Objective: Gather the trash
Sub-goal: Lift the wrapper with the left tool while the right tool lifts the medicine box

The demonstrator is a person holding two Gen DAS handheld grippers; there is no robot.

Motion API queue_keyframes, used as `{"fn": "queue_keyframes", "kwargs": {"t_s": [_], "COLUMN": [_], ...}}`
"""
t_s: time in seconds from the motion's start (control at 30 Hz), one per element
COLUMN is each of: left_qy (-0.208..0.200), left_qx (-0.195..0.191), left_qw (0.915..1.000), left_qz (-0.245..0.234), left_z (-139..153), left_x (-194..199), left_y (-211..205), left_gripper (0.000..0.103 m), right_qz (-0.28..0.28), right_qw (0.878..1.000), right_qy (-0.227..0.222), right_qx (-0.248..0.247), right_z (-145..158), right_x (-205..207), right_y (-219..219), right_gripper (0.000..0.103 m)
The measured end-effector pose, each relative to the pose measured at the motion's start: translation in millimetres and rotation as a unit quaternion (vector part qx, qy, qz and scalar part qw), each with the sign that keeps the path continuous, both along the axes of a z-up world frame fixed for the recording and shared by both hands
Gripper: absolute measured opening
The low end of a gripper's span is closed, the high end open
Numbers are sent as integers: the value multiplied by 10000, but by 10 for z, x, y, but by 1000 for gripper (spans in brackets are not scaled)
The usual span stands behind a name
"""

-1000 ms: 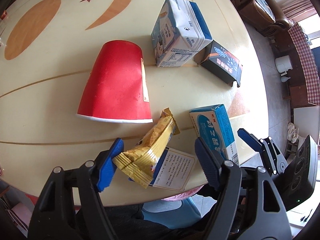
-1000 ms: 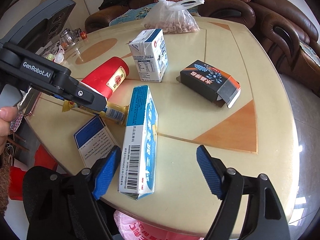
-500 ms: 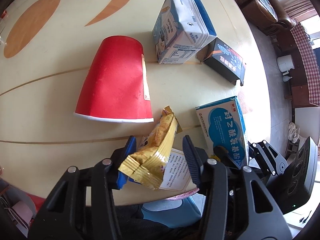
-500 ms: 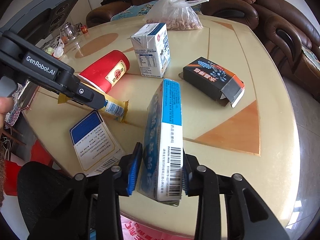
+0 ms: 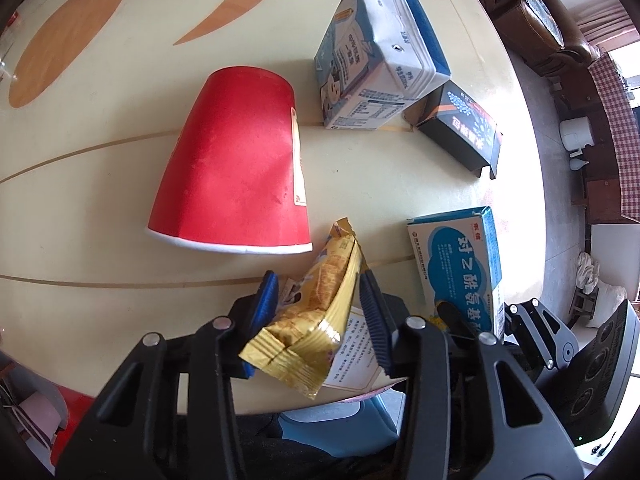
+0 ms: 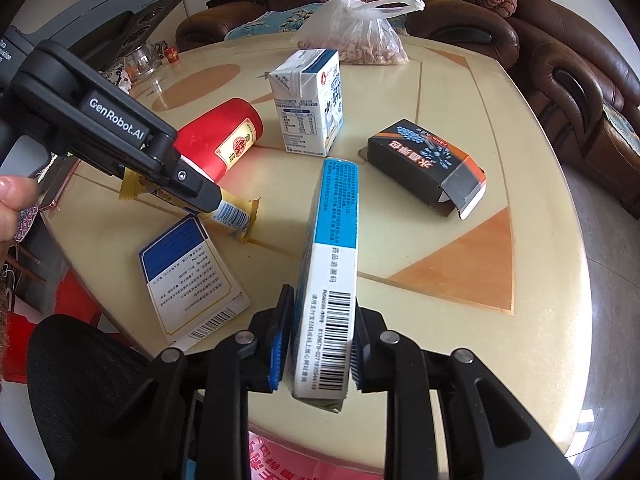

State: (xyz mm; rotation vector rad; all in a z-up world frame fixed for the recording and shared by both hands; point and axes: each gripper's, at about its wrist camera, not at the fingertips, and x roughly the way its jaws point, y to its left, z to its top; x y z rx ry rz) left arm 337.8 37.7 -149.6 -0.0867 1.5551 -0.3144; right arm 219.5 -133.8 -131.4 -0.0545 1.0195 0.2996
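Note:
A yellow snack wrapper (image 5: 316, 332) lies crumpled between the blue pads of my left gripper (image 5: 320, 304). The jaws are closing and both pads press on it near the table's front edge. In the right wrist view, one finger (image 6: 192, 188) of that gripper lies over the wrapper (image 6: 236, 216). My right gripper (image 6: 321, 300) is still closing and is shut on a blue and white medicine box (image 6: 336, 232) that stands on its long edge. The same box (image 5: 460, 264) shows at the right in the left wrist view.
On the yellow table (image 6: 440, 320) lie a red paper cup (image 5: 236, 176) on its side, an upright milk carton (image 5: 376, 68), a black box (image 5: 460, 136) and a flat blue-white box (image 6: 188, 280). A plastic bag (image 6: 360, 36) sits at the far edge. Brown sofas (image 6: 560, 80) ring the table.
Both pairs of jaws have come in from wide open. The right one has gripped the medicine box, which turned up onto its edge. The left one has closed on the wrapper.

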Motion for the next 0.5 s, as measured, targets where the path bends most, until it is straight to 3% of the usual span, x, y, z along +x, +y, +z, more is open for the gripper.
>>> {"fn": "queue_keyframes", "kwargs": {"t_s": [0.33, 0.5], "left_qy": [-19, -161], "left_qx": [-19, 59], "left_qw": [10000, 9999], "left_qz": [20, -15], "left_z": [-25, 22], "left_x": [-6, -44], "left_y": [-105, -147], "left_gripper": [28, 26], "right_qz": [-32, -44], "right_qw": [9999, 9999], "right_qy": [-107, -123], "right_qx": [-34, 1], "right_z": [75, 94], "right_x": [-22, -48], "right_y": [-58, -82], "right_gripper": [22, 22]}}
